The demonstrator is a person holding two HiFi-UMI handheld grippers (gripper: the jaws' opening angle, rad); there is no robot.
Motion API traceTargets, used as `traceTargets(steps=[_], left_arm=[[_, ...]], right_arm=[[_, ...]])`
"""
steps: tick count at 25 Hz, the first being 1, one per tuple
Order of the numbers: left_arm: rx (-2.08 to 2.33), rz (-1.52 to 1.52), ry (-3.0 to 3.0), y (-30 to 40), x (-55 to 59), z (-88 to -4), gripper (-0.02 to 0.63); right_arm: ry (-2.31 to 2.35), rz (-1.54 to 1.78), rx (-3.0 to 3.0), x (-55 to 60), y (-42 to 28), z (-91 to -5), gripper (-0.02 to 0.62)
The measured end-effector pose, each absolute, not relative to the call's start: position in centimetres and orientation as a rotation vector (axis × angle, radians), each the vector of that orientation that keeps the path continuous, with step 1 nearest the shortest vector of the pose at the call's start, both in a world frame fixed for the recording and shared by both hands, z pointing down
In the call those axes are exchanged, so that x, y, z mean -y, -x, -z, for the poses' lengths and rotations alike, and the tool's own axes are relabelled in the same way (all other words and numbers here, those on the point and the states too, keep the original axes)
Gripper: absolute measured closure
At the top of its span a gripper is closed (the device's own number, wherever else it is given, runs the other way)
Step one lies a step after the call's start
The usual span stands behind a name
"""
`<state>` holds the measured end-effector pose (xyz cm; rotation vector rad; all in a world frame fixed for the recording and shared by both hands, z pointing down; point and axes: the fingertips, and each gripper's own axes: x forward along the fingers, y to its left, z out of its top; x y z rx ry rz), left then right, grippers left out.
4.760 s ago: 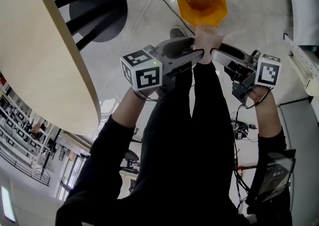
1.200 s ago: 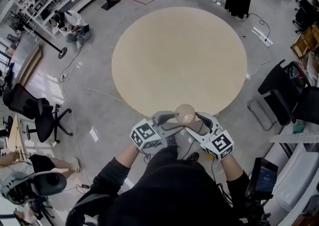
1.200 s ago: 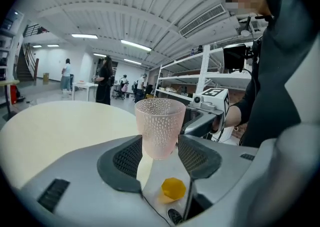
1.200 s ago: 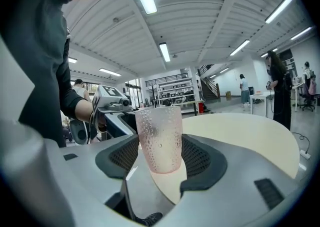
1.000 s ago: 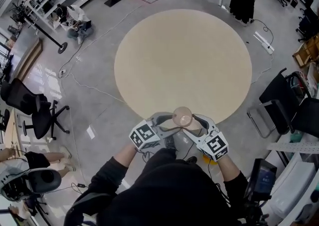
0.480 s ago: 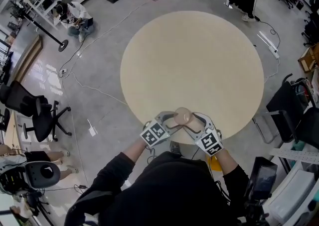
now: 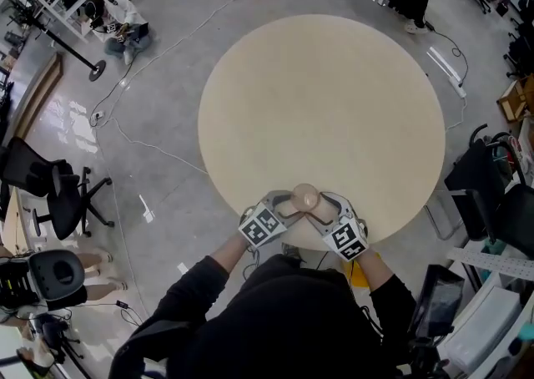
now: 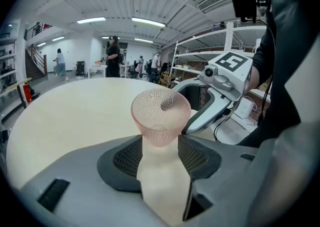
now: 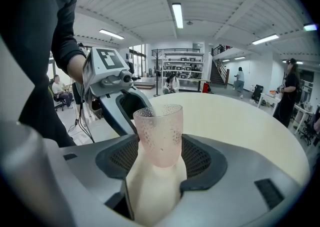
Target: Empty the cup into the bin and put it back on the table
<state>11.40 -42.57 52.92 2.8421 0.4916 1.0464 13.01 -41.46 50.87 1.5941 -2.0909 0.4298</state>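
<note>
The cup (image 7: 306,197) is pinched upright by the left gripper (image 7: 292,205) and right gripper (image 7: 319,207) at the table's (image 7: 321,93) six o'clock edge

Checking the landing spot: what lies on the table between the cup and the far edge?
Nothing; the head view shows bare table beyond the cup.

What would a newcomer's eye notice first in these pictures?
First, the pale pink dimpled plastic cup, upright and gripped from both sides by the left tool and the right tool. Then the large round beige table, which fills the middle of the head view; the cup is at its near edge.
</note>
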Motion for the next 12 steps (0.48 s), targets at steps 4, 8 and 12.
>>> traceTargets(steps=[4, 8, 12], left_arm=[[-0.505, -1.027, -2.814, -11.6, 43.1, -53.3, 0.376], [-0.531, -1.024, -2.804, -11.9, 43.1, -53.7, 0.376], [-0.554, -1.029, -2.798, -11.6, 43.7, -53.7, 0.376]], right_arm=[[-1.617, -0.496, 2.052, 41.8, -13.6, -51.8, 0.334], [-1.637, -0.545, 2.017, 41.3, -14.3, -52.9, 0.334], [-1.667, -0.576, 2.003, 42.0, -14.1, -52.9, 0.334]])
